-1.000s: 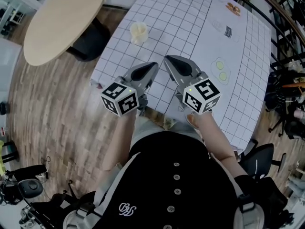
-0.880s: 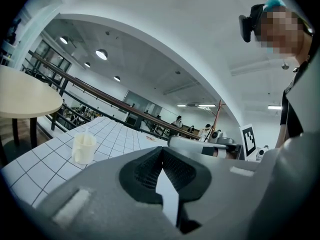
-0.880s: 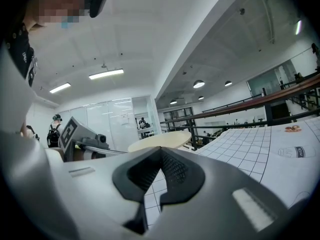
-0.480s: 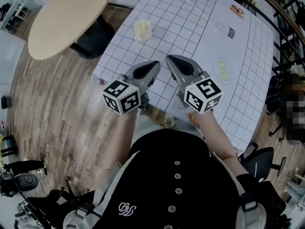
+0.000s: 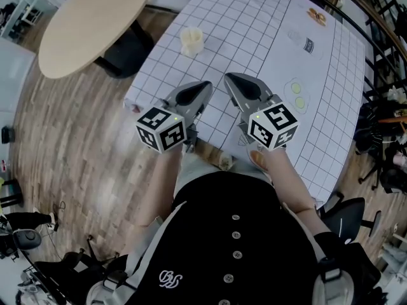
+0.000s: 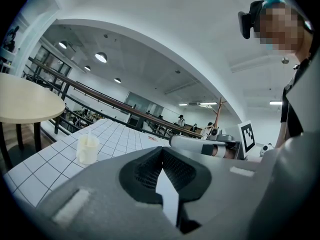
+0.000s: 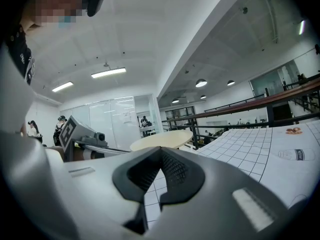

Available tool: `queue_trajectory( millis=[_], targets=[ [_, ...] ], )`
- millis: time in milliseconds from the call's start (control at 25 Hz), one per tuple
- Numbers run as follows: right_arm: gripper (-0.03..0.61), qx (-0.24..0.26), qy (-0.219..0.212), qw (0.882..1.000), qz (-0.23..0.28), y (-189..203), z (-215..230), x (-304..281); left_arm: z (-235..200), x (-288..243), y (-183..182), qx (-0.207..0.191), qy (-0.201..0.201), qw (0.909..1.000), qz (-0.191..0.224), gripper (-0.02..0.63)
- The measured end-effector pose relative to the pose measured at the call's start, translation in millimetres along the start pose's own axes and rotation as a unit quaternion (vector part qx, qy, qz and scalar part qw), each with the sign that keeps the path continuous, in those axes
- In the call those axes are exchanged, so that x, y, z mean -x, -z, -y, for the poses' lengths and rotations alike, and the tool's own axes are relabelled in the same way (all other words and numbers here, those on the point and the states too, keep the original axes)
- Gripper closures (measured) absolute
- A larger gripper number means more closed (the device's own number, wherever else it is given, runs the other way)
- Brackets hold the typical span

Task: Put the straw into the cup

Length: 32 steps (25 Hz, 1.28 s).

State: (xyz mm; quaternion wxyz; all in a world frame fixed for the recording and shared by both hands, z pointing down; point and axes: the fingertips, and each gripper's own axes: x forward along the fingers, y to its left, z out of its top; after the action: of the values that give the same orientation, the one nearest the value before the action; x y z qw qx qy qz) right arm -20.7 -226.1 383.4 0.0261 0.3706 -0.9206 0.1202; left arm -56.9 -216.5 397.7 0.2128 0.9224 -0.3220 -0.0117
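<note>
A pale translucent cup stands near the left edge of the white gridded table. In the left gripper view the cup is ahead and to the left, and a thin straw seems to stick up from it. My left gripper hovers over the table's near edge, well short of the cup. Its jaws meet at the tips with nothing between them. Just to its right is my right gripper, also shut and empty. The two tips point toward each other, a small gap apart.
A round beige table stands to the left over wood floor. Flat printed pictures lie on the gridded table: a bottle, two green rounds and an orange item. Black chairs and clutter crowd the right side.
Both grippers stay shut and hold almost the same place. The head view has shifted a little, so the cup sits slightly more to the right in the picture.
</note>
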Motion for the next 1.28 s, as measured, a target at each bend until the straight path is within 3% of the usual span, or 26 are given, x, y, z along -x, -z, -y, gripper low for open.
queue_trajectory(
  millis=[1280],
  targets=[
    [0.578,0.012,-0.020,0.999,-0.027,10.7,-12.1,-1.6,3.1,6.0,3.5,0.004,-0.011,0.9999,0.009,0.617]
  ],
)
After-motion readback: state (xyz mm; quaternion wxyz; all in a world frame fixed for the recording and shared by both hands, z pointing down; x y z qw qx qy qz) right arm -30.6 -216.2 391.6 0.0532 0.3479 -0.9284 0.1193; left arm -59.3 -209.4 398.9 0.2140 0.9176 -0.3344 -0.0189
